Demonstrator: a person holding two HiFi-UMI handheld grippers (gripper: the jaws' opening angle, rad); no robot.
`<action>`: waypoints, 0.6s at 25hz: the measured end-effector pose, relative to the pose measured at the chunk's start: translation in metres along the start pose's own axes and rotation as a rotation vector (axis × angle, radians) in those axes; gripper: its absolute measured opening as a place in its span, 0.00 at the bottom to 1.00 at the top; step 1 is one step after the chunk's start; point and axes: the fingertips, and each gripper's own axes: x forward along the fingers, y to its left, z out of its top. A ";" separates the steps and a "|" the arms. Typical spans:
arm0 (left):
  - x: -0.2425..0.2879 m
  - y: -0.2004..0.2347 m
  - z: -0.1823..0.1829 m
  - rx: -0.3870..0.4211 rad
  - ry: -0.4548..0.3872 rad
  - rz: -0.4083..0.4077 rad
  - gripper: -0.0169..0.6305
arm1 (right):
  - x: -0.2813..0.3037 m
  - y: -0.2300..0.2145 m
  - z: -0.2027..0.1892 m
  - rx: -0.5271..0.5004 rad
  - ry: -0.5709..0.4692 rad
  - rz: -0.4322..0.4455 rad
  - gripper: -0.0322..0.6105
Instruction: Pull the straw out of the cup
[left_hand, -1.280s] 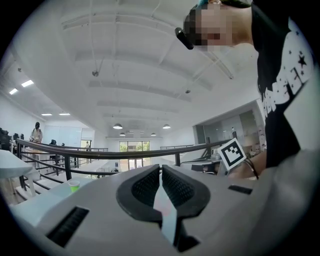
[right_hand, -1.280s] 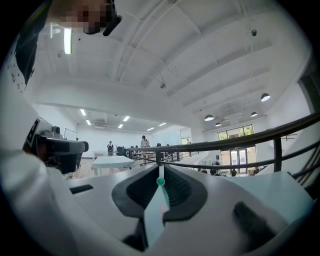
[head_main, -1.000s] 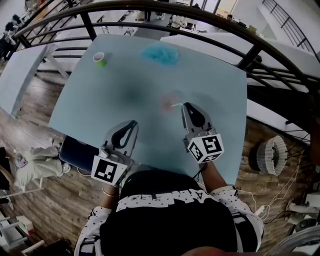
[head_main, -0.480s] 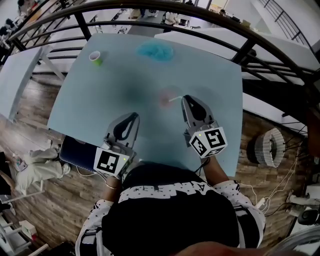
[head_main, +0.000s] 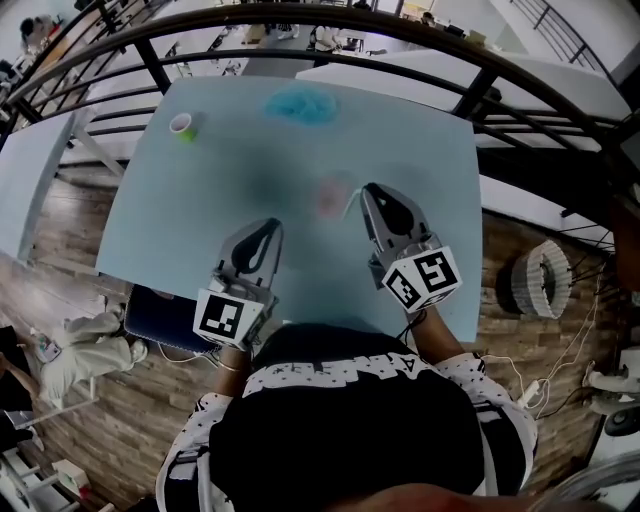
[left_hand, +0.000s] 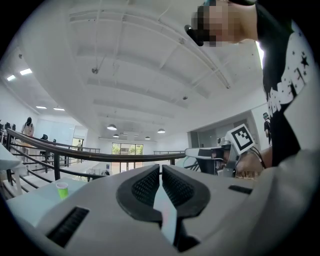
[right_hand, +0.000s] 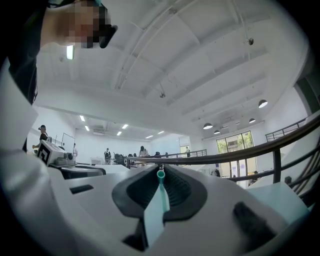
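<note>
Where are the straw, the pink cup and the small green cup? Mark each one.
straw (right_hand: 161, 190): right gripper view, on its shaft just below the open tip.
pink cup (head_main: 331, 196): head view, on its middle.
green cup (head_main: 183, 126): head view, on its open top.

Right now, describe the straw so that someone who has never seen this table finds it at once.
On the pale blue table, look just right of its middle, where the right gripper points at a pinkish cup. The straw is the thin teal tube pinched between that gripper's jaws; the left gripper is shut on nothing.
</note>
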 end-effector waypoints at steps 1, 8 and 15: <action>0.000 0.000 0.000 0.002 0.002 -0.005 0.07 | 0.000 0.001 0.001 -0.002 -0.004 0.000 0.12; 0.010 0.006 0.003 -0.009 -0.023 -0.025 0.07 | 0.005 0.000 0.015 -0.012 -0.035 0.000 0.11; 0.014 0.008 0.000 -0.022 -0.025 -0.031 0.07 | 0.005 0.002 0.025 -0.024 -0.050 0.006 0.12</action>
